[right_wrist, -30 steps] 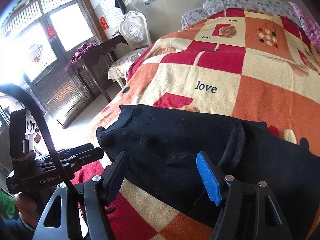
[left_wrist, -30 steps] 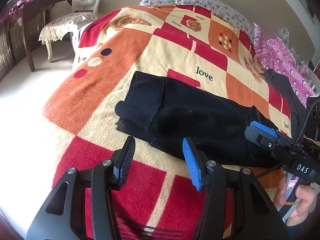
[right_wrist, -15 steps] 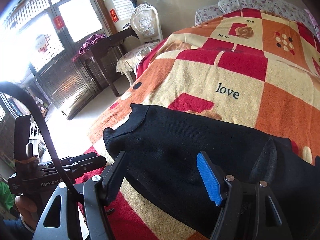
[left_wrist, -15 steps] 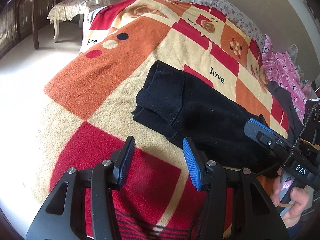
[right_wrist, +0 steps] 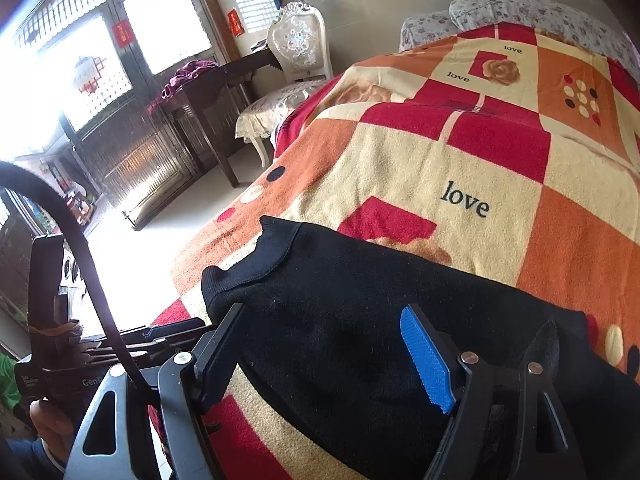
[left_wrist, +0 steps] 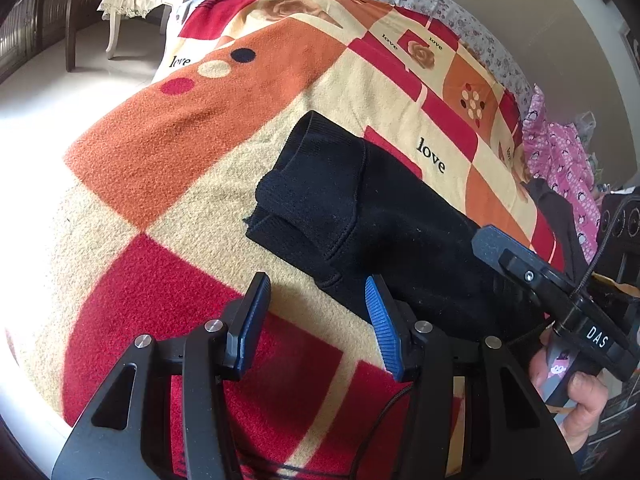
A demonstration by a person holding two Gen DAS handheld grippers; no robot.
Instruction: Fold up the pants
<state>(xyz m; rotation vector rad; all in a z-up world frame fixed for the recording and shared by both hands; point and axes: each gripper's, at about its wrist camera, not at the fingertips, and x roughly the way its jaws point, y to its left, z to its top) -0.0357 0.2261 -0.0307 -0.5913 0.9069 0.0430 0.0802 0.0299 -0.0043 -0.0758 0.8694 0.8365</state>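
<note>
The black pants (left_wrist: pixel 360 216) lie folded lengthwise on the patterned blanket (left_wrist: pixel 224 120), ribbed cuffs at the left end. My left gripper (left_wrist: pixel 316 320) is open and empty, hovering just in front of the pants' near edge. My right gripper (right_wrist: pixel 324 356) is open and empty, its fingers low over the black fabric (right_wrist: pixel 360 320). The right gripper also shows in the left wrist view (left_wrist: pixel 520 268) at the pants' right part. The left gripper's body shows in the right wrist view (right_wrist: pixel 120 344) at lower left.
The bed's left edge drops to a pale floor (left_wrist: pixel 40 92). A white chair (right_wrist: pixel 296 52) and a dark wooden table (right_wrist: pixel 208 92) stand beyond it. Pink clothing (left_wrist: pixel 560 160) and a dark garment (left_wrist: pixel 556 208) lie at the bed's right side.
The left gripper has moved closer to the pants' near edge and turned toward the cuffs. The right gripper has shifted slightly along the pants. Both stay open.
</note>
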